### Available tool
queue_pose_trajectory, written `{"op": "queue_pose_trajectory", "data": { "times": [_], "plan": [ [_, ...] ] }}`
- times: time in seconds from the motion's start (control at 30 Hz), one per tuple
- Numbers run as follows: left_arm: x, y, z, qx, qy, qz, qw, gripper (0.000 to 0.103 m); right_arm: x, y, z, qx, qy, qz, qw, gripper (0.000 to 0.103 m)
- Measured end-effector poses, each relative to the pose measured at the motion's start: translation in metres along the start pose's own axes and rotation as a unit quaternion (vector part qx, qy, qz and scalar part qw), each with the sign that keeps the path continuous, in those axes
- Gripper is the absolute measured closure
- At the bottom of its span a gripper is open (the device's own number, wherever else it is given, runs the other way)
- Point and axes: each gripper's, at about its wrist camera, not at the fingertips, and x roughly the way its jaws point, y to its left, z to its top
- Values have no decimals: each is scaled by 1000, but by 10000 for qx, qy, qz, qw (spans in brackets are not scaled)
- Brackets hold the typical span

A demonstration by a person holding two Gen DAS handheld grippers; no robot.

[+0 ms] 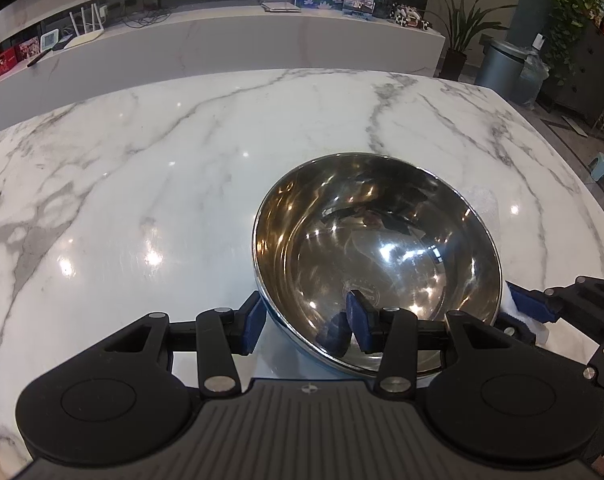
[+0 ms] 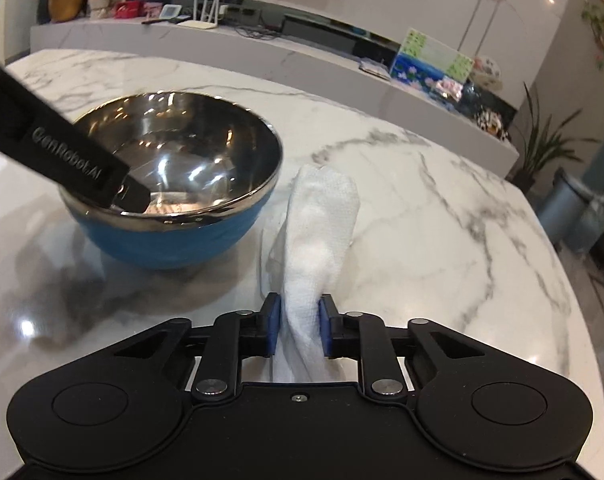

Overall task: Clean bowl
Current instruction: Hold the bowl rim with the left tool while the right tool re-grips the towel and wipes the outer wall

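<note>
Left wrist view shows the left tool (image 1: pixel 306 322) straddling the near wall of the bowl (image 1: pixel 376 256): one blue pad is outside the rim at about 9 o'clock of the tool's center, the other is inside, so it seems to be clamped on the rim, though I cannot be fully sure the pads press the metal. The bowl stands upright on the marble counter (image 1: pixel 142 184), at about 2 o'clock from the middle of this view; its steel inside looks shiny and I see no dirt or water, but reflections make this hard to judge. In the right wrist view, the right tool (image 2: pixel 300 330) is closed on a white paper towel (image 2: pixel 322 224), which sticks forward toward 12 o'clock, just beside the bowl (image 2: pixel 174 236) and outside it. I judge the wiping is not yet visible as done: the bowl is steadied and the towel is ready, and rubbing the inside remains.
</note>
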Motion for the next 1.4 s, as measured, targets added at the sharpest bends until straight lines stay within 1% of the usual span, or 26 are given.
{"op": "queue_pose_trajectory", "data": {
  "times": [0.1, 0.13, 0.23, 0.37, 0.43, 0.7, 0.97, 1.1, 1.13, 1.2, 1.27, 1.3, 1.37, 1.4],
  "plan": [
    [0, -1, 0, -6, 10, -8, 10000, 61, -1, -5, 5, 70, -120, 28, 9999, 90],
    [0, -1, 1, -4, 12, -8, 10000, 61, -4, -6, 9, -16, -315, 20, 9995, 90],
    [0, 0, 1, -19, 24, -12, 10000, 61, -8, -7, 12, -130, -539, 0, 9985, 90],
    [1, -2, 2, -68, 49, 21, 10000, 61, -15, -1, 14, -217, -646, 45, 9977, 90],
    [1, -3, 2, -77, 53, 43, 9999, 61, -15, 3, 14, -339, -686, -12, 9971, 90],
    [2, -4, 2, -121, 74, 51, 9999, 61, -14, 7, 16, -300, -558, 60, 9980, 90],
    [3, -3, 4, -119, 84, 46, 9999, 61, -5, 8, 14, -220, -219, 343, 9989, 90],
    [3, -4, 4, -118, 78, 47, 9999, 61, -4, 10, 14, -219, -197, 353, 9989, 90],
    [3, -5, 5, -114, 78, 47, 9999, 61, 13, 16, 5, -262, -246, 316, 9989, 90],
    [3, -5, 5, -114, 79, 46, 9999, 61, 12, 19, 4, -257, -243, 319, 9989, 90],
    [3, -4, 4, -165, 112, 34, 9998, 59, 10, 23, 3, -252, -239, 322, 9989, 90],
    [4, -2, 3, -221, 150, 29, 9996, 57, 6, 23, 8, -223, -223, 324, 9990, 90],
    [5, 1, 2, -324, 205, 18, 9993, 53, 4, 21, 9, -219, -222, 333, 9990, 90],
    [6, 2, 2, -362, 223, 7, 9991, 52, 3, 20, 10, -217, -221, 338, 9989, 90]
  ]
}}
